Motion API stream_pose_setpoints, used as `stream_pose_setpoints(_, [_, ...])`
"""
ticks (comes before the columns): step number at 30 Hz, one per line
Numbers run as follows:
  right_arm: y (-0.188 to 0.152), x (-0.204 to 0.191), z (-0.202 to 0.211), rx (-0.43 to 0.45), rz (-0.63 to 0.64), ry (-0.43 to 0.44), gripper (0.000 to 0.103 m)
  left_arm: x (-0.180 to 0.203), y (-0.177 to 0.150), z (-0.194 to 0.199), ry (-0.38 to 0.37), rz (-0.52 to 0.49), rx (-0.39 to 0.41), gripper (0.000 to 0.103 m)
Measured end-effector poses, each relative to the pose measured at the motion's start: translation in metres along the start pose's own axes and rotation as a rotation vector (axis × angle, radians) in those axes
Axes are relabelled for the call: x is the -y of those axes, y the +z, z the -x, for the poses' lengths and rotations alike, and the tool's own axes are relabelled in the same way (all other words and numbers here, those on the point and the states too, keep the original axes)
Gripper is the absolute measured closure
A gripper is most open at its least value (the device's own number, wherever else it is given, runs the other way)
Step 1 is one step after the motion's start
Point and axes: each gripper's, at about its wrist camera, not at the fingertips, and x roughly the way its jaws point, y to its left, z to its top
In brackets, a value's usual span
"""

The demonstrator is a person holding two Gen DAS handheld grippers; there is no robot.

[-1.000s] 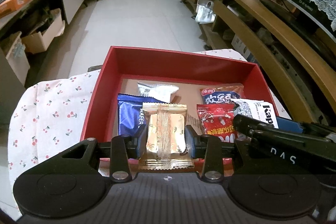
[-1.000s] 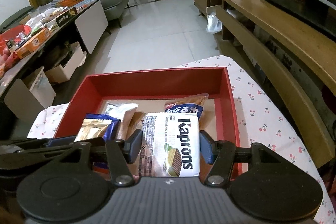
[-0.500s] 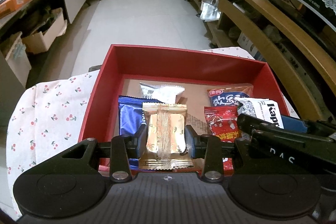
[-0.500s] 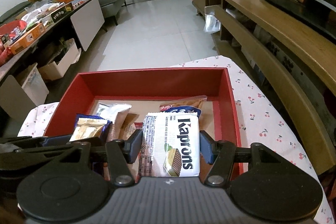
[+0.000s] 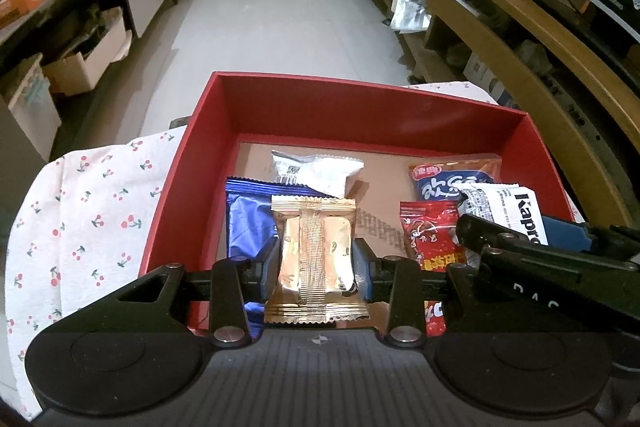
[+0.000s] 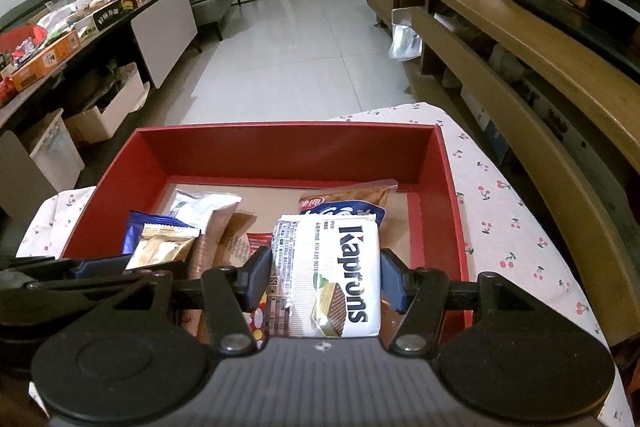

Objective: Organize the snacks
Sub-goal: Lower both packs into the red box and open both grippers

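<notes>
Over the open red cardboard box [image 5: 360, 107] on the cherry-print cloth [image 5: 88, 211], both tongs have sunk closer, the right gripper [image 6: 324, 279] clenching the white Kaprons wafer pack [image 6: 328, 275], the left gripper [image 5: 316, 263] the gold foil packet [image 5: 314, 259], so both drops seem near.
</notes>
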Motion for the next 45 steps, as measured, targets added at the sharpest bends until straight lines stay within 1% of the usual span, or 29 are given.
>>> stream_pose_setpoints(4, [0.000,-0.003,-0.003,0.005,0.023,-0.010,0.038,-0.001,0.000,-0.003,0.008,-0.001,-0.004,0.058])
stream_pose_setpoints(26, [-0.003,-0.008,-0.008,-0.006,0.058,-0.023,0.037,-0.004,-0.007,-0.007,0.034,-0.009,-0.015,0.056])
stream_pose_setpoints(28, [-0.003,-0.008,-0.009,-0.006,0.058,-0.023,0.037,-0.004,-0.007,-0.007,0.036,-0.007,-0.014,0.055])
stream_pose_setpoints(31, [-0.003,-0.007,-0.008,-0.012,0.052,-0.015,0.037,-0.006,-0.007,-0.005,0.035,0.001,-0.011,0.051])
stream_pose_setpoints(33, [-0.001,-0.005,-0.008,-0.015,0.044,-0.008,0.037,-0.007,-0.007,-0.004,0.038,0.003,-0.008,0.046])
stream_pose_setpoints(35, [-0.001,-0.004,-0.006,-0.016,0.039,-0.003,0.037,-0.008,-0.007,-0.003,0.042,0.005,-0.005,0.043])
stream_pose_setpoints(40, [0.001,-0.002,-0.001,-0.012,0.029,0.010,0.037,-0.008,-0.005,0.002,0.034,0.012,0.005,0.040])
stream_pose_setpoints(45, [0.003,0.002,0.005,0.006,0.011,0.014,0.036,-0.009,-0.004,0.008,0.024,0.017,0.019,0.035])
